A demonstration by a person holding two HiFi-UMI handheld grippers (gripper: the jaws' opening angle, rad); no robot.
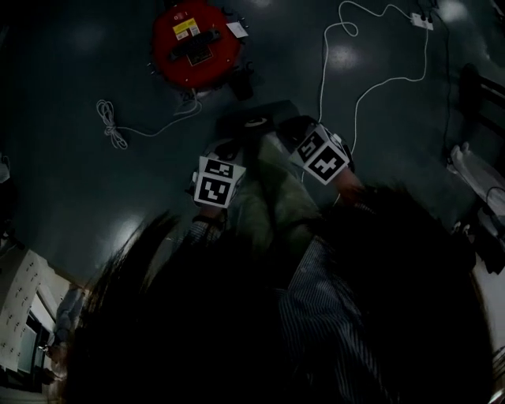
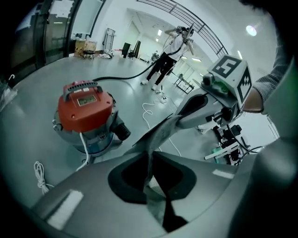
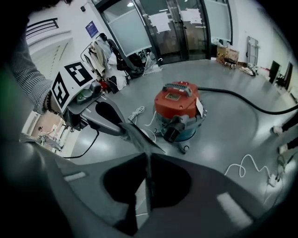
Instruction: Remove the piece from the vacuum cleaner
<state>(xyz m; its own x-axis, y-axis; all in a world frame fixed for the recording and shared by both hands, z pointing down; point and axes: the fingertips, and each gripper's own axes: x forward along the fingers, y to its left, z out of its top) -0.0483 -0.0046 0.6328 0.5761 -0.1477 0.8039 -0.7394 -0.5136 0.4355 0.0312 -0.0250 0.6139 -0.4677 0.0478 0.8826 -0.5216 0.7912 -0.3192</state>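
Observation:
The red-topped vacuum cleaner (image 1: 196,43) stands on the dark floor, apart from both grippers; it also shows in the left gripper view (image 2: 86,116) and the right gripper view (image 3: 179,109). A thin, flat grey piece (image 2: 158,135), like a filter bag, hangs in the air between the grippers (image 3: 139,139). My left gripper (image 2: 150,160) is shut on one edge of it. My right gripper (image 3: 148,162) is shut on the opposite edge. In the head view the piece (image 1: 272,197) shows greenish between the two marker cubes, with the left gripper (image 1: 229,150) and the right gripper (image 1: 293,132) close together.
A white power cord (image 1: 118,126) trails from the vacuum, and a second white cable (image 1: 371,79) runs to a power strip (image 1: 420,21). A black hose (image 3: 247,100) crosses the floor behind the vacuum. A person (image 2: 167,51) stands far off. Equipment (image 1: 473,166) lines the right side.

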